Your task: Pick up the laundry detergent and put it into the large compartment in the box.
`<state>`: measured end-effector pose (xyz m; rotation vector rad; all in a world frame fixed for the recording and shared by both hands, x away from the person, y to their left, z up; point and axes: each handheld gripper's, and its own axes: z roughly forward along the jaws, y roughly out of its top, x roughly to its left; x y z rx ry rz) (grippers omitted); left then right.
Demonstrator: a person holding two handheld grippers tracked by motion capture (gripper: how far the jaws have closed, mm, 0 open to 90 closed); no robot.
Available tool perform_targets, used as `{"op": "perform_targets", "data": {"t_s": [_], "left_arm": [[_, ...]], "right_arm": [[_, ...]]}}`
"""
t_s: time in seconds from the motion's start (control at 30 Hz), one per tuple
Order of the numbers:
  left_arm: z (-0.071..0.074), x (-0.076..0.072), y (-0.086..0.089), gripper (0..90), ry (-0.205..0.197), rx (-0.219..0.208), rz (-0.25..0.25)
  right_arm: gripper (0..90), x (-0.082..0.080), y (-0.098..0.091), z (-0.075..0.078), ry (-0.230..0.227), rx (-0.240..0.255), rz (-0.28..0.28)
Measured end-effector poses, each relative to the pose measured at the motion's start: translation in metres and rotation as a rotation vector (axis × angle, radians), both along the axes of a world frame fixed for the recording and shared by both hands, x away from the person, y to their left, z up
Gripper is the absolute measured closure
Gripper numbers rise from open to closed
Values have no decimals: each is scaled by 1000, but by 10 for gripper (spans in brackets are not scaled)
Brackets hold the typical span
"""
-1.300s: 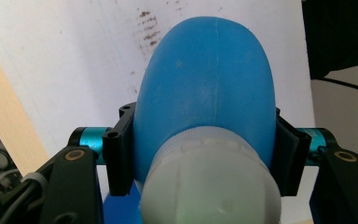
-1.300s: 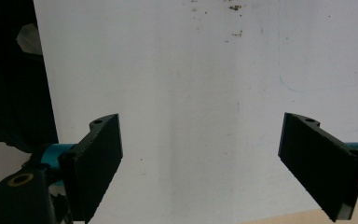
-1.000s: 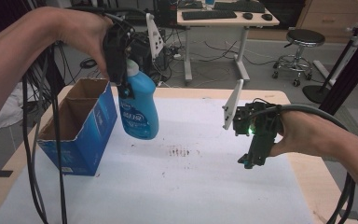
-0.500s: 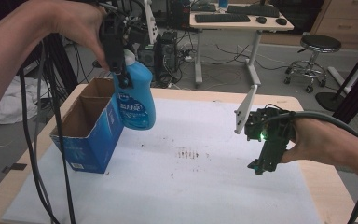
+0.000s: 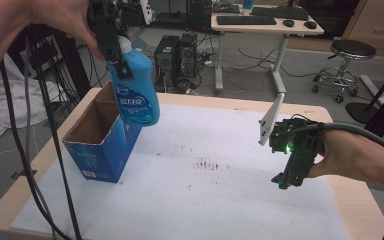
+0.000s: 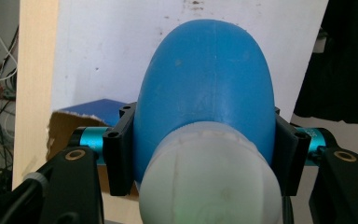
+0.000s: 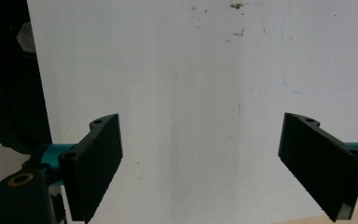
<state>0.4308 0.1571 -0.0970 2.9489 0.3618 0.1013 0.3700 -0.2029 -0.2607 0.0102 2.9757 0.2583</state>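
Note:
A blue bottle (image 5: 136, 90) with a white cap hangs in the air over the right rim of an open blue cardboard box (image 5: 102, 142). My left gripper (image 5: 111, 42) is shut on the bottle's neck, held up high at the left. In the left gripper view the two black jaws clamp both sides of the blue bottle (image 6: 205, 98) just below its white cap (image 6: 209, 182), and the box's corner (image 6: 91, 109) lies beneath. My right gripper (image 5: 286, 181) hovers low over the white mat at the right, open, with nothing between its fingers (image 7: 98, 161).
The white mat (image 5: 205, 190) covers most of the wooden table (image 5: 365, 210) and has a small brown stain near its middle. Black cables (image 5: 45, 150) hang down at the left. Desks, a stool and computers stand on the floor beyond the table.
My left gripper has carried the blue bottle up and to the left, towards the open box. The right gripper has stayed where it was, still open.

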Motion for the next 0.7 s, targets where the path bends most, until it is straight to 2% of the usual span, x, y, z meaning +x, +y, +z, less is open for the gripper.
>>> {"op": "perform_targets", "data": {"t_s": [0.03,0.07,0.1,0.13,0.3,0.4,0.43,0.47,0.6,0.63,0.7], "left_arm": [[3,-1,8,377,-8,-1,14],[3,-1,8,377,-8,-1,14],[5,-3,17,377,-15,-6,39],[5,-3,17,377,-15,-6,39],[12,-8,40,377,-20,6,96],[12,-9,53,378,-14,10,146],[12,-9,60,377,-12,26,181],[12,-9,60,378,-12,26,181],[12,-9,71,378,-16,55,242],[12,-9,71,378,-16,55,242],[11,-8,80,378,-15,59,317]], "right_arm": [[128,0,0,0,-2,-3,2],[128,0,0,0,-2,-3,2],[128,1,1,-1,0,-4,1],[128,1,1,-1,0,-4,1],[128,2,5,-3,4,-10,10],[128,3,6,-4,6,-14,10],[128,3,7,-4,5,-14,14],[128,3,7,-4,5,-14,14],[128,3,8,-5,6,-16,12],[128,3,8,-5,6,-16,12],[128,3,8,-6,8,-16,10]]}}
